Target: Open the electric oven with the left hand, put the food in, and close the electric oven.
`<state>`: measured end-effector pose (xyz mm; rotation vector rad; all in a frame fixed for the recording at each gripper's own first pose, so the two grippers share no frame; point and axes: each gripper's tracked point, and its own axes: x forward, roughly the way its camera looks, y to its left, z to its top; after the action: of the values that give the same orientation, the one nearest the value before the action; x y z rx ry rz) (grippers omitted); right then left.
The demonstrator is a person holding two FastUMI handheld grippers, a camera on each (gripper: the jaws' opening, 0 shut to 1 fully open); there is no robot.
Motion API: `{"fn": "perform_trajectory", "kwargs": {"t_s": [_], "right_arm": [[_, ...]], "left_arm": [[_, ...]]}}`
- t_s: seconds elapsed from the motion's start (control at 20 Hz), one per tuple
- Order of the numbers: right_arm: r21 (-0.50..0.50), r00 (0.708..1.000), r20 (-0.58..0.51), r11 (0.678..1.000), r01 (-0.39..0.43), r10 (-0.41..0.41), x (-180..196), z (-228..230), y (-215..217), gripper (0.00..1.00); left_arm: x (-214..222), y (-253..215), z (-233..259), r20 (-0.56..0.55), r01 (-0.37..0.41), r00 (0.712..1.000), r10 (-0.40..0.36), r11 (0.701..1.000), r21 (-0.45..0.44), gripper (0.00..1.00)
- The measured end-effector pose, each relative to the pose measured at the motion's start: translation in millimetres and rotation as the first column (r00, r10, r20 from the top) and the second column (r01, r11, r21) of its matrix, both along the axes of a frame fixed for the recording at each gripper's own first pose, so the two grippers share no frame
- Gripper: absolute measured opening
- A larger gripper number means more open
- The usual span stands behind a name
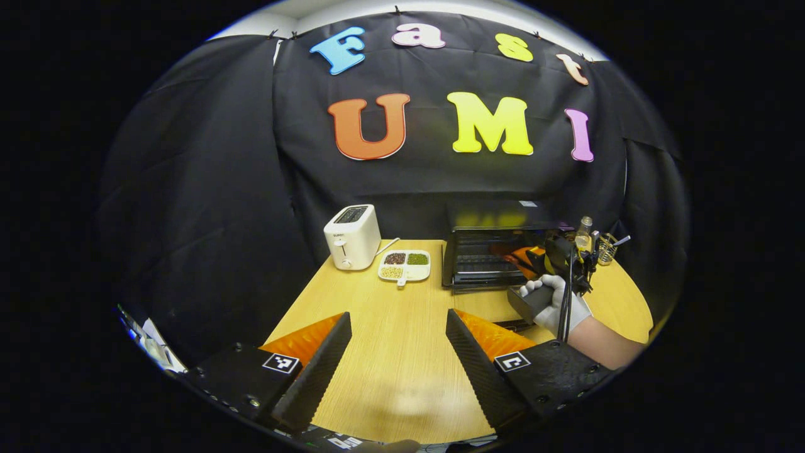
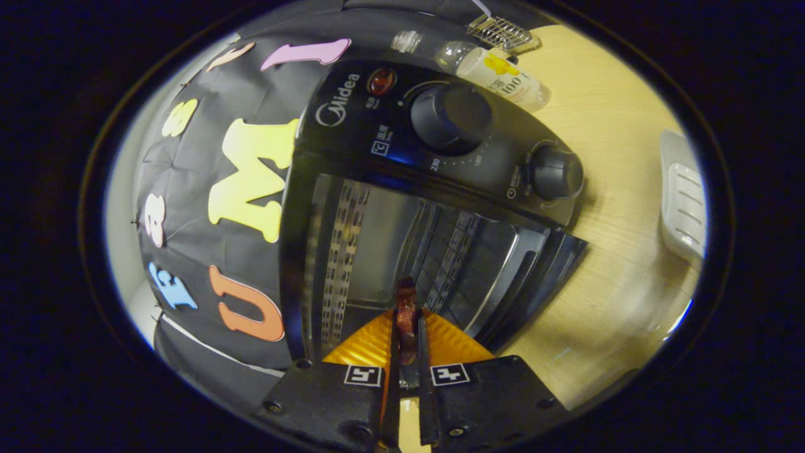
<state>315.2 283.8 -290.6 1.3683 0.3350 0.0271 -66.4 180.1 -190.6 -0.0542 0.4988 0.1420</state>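
At the table's (image 1: pixel 402 352) far right edge, the right gripper (image 2: pixel 406 327) clamps dark red food (image 2: pixel 405 311) inside the open oven (image 2: pixel 402 239); the left gripper (image 1: pixel 399 352) hovers spread wide, holding nothing.

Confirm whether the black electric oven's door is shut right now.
No: in the right gripper view the black electric oven stands open, its rack and inner walls bare to see, with the right gripper holding a dark reddish food piece at its mouth.

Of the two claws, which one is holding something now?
The right claw: its fingers are pressed together on a dark reddish piece of food at the open oven. The left claw stands wide open above the table.
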Motion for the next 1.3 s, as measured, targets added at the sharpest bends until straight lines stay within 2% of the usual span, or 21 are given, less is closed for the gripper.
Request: {"fn": "perform_trajectory", "kwargs": {"t_s": [0.25, 0.35, 0.4, 0.5, 0.55, 0.6, 0.65, 0.7, 0.75, 0.85, 0.9, 1.05, 1.2, 1.3], "right_arm": [[-0.114, 0.999, -0.049, 0.993, -0.019, 0.014, 11.2, -17.9, 0.9, 0.17], [-0.23, 0.997, -0.071, 0.972, -0.04, 0.025, 8.5, -23.8, -3.8, 0.22], [-0.3, 0.997, -0.07, 0.952, -0.06, 0.041, 7.8, -25.8, -7.1, 0.29], [-0.433, 0.994, -0.074, 0.895, -0.103, 0.078, 0.9, -20.8, -6.0, 0.36], [-0.483, 0.993, -0.081, 0.868, -0.111, 0.082, -4.8, -20.5, -11.6, 0.51], [-0.513, 0.994, -0.072, 0.851, -0.112, 0.087, -8.1, -18.0, -16.4, 0.61], [-0.544, 0.993, -0.069, 0.831, -0.114, 0.092, -11.0, -14.2, -19.2, 0.66], [-0.572, 0.993, -0.064, 0.812, -0.117, 0.098, -16.0, -9.3, -22.8, 0.8], [-0.593, 0.993, -0.062, 0.796, -0.121, 0.104, -20.3, -5.5, -25.6, 0.84], [-0.626, 0.99, -0.067, 0.768, -0.137, 0.122, -30.0, 0.0, -29.0, 0.87], [-0.656, 0.99, -0.063, 0.742, -0.139, 0.13, -34.4, 4.6, -31.7, 0.87], [-0.745, 0.984, -0.065, 0.648, -0.159, 0.166, -57.6, 22.1, -31.9, 0.87], [-0.832, 0.976, -0.051, 0.531, -0.16, 0.213, -79.2, 49.0, -38.9, 0.88], [-0.852, 0.971, -0.048, 0.497, -0.162, 0.233, -95.8, 63.2, -44.7, 0.89]], "left_arm": [[-1.3, -6.2, -0.5, -0.004, -0.012, 1.0, 0.012, 1.0, 0.001, 0.96], [-0.8, -10.8, -1.4, -0.004, -0.008, 1.0, 0.007, 1.0, -0.006, 0.96], [-1.4, -13.3, -1.0, -0.003, -0.007, 1.0, 0.007, 1.0, -0.008, 0.96], [-0.3, -17.4, 1.5, 0.004, -0.002, 1.0, 0.002, 1.0, -0.015, 0.96], [-0.1, -19.4, 2.1, 0.01, 0.002, 1.0, -0.002, 1.0, -0.018, 0.96], [0.9, -21.7, 3.9, 0.016, 0.006, 1.0, -0.005, 1.0, -0.019, 0.96], [0.6, -23.0, 3.9, 0.02, 0.009, 1.0, -0.009, 1.0, -0.02, 0.96], [0.5, -24.7, 3.4, 0.024, 0.014, 1.0, -0.013, 1.0, -0.022, 0.96], [0.0, -26.9, 4.8, 0.03, 0.017, 0.999, -0.016, 1.0, -0.023, 0.96], [1.3, -28.9, 6.4, 0.041, 0.023, 0.999, -0.022, 0.999, -0.026, 0.97], [1.9, -30.4, 7.8, 0.047, 0.027, 0.999, -0.025, 0.999, -0.028, 0.96], [0.9, -33.9, 8.8, 0.065, 0.039, 0.997, -0.037, 0.999, -0.033, 0.96], [1.2, -36.5, 11.7, 0.08, 0.048, 0.996, -0.046, 0.999, -0.021, 0.97], [4.1, -38.7, 15.5, 0.1, 0.057, 0.993, -0.056, 0.998, -0.008, 0.97]]}}
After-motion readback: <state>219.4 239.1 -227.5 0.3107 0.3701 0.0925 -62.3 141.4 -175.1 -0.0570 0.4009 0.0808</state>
